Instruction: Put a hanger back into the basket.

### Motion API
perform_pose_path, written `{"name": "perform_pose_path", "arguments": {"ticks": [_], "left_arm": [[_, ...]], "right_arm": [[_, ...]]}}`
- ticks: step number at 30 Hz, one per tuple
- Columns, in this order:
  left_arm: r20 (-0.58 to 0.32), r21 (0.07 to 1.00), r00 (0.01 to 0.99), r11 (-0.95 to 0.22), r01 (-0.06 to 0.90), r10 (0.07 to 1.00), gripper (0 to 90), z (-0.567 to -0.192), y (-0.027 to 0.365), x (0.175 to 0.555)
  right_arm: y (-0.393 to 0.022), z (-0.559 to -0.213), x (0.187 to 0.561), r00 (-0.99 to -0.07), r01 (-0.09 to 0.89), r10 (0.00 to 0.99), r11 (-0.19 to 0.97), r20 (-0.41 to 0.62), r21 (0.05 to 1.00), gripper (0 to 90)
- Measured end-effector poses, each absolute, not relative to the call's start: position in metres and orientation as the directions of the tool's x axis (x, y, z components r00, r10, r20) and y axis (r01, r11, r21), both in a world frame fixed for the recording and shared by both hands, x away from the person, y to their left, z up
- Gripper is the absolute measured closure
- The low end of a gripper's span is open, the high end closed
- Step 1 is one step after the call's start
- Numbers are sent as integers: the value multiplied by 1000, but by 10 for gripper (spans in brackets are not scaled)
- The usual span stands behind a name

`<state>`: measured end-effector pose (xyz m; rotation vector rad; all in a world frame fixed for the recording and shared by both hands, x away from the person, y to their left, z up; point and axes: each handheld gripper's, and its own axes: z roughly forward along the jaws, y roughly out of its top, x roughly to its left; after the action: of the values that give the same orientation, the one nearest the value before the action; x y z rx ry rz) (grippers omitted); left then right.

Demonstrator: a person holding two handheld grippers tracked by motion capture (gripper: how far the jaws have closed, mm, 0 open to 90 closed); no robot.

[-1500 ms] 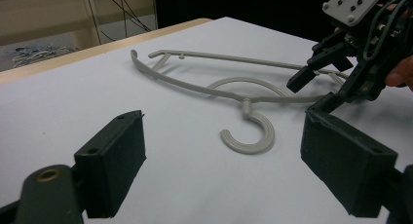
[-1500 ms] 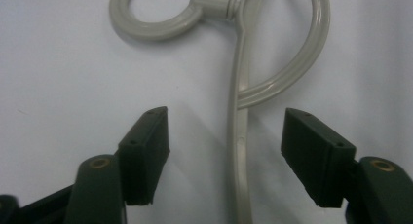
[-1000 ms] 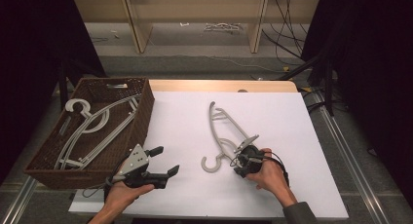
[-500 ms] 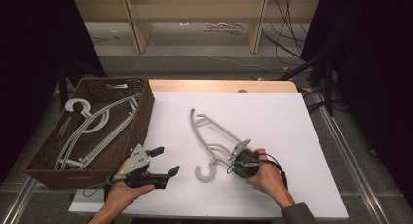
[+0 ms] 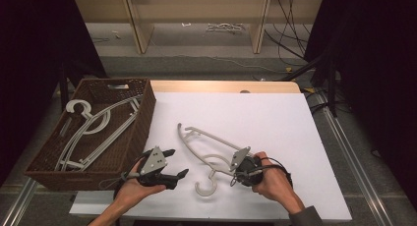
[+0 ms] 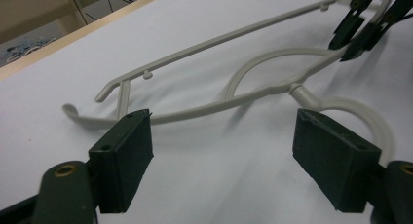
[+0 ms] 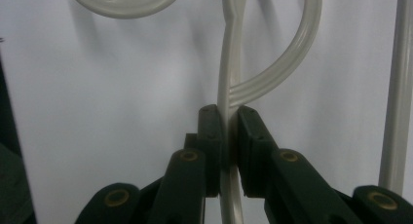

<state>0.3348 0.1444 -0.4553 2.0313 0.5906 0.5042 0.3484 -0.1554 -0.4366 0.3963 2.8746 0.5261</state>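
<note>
While the right tongs (image 7: 228, 151) pinch the hanger (image 5: 209, 147) and the left tongs (image 6: 234, 170) gape empty, the person should slide it low toward the basket (image 5: 140, 130).

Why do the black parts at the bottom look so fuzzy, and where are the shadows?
In the right gripper view, the right tool is too near the camera, so it blurs; the hanger casts soft shadows. In the left gripper view, the left tool's pads are fairly sharp. In the high view, the table is evenly bright.
</note>
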Motion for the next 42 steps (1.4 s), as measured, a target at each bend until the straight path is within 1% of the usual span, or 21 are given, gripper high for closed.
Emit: {"name": "perform_pose_path", "arguments": {"ticks": [3, 5, 8, 13, 18, 19, 23, 25, 26, 29, 30, 32, 33, 38, 40, 41, 42], "left_arm": [[143, 831, 843, -525, 182, 519, 251, -460, 133, 343], [153, 816, 857, -552, 172, 493, 250, -461, 129, 345], [205, 782, 866, -609, 135, 456, 254, -464, 123, 347], [226, 757, 882, -644, 108, 414, 271, -468, 116, 349], [242, 737, 883, -668, 102, 401, 274, -472, 108, 354], [247, 719, 888, -688, 99, 387, 278, -471, 107, 355], [291, 697, 891, -715, 52, 349, 327, -472, 98, 358], [314, 686, 892, -728, 24, 325, 376, -473, 94, 357], [315, 685, 894, -728, 19, 320, 379, -473, 92, 357], [328, 671, 902, -742, -13, 280, 446, -472, 88, 356], [329, 669, 906, -743, -26, 265, 478, -472, 87, 355], [359, 656, 906, -751, -74, 225, 550, -471, 83, 355], [369, 645, 908, -758, -95, 200, 622, -470, 82, 355], [421, 620, 894, -768, -162, 152, 679, -458, 80, 349], [433, 602, 892, -778, -178, 131, 696, -454, 80, 347], [431, 609, 893, -773, -178, 133, 701, -454, 80, 346], [451, 595, 884, -779, -197, 120, 708, -452, 80, 346]], "right_arm": [[-153, -432, 345, -956, 205, 265, 910, -125, 362, 819], [-151, -430, 344, -961, 189, 247, 914, -123, 360, 819], [-151, -427, 341, -966, 169, 226, 917, -121, 362, 819], [-150, -422, 338, -971, 149, 205, 920, -123, 363, 819], [-149, -419, 336, -975, 132, 188, 922, -122, 364, 819], [-149, -419, 335, -975, 132, 187, 923, -121, 362, 819], [-148, -419, 335, -976, 126, 182, 922, -123, 365, 819], [-148, -419, 334, -977, 122, 177, 924, -122, 364, 819], [-148, -419, 334, -978, 118, 172, 923, -118, 367, 819], [-149, -418, 334, -978, 116, 171, 920, -119, 373, 818], [-149, -418, 334, -978, 115, 170, 922, -119, 371, 819], [-150, -418, 335, -978, 113, 168, 920, -120, 375, 818], [-150, -417, 335, -977, 119, 176, 919, -121, 375, 819], [-156, -415, 338, -972, 116, 182, 922, -148, 371, 823], [-159, -414, 339, -971, 117, 187, 916, -150, 383, 818], [-160, -413, 339, -972, 108, 180, 914, -153, 391, 815], [-161, -412, 339, -970, 112, 187, 912, -157, 395, 809]]}}
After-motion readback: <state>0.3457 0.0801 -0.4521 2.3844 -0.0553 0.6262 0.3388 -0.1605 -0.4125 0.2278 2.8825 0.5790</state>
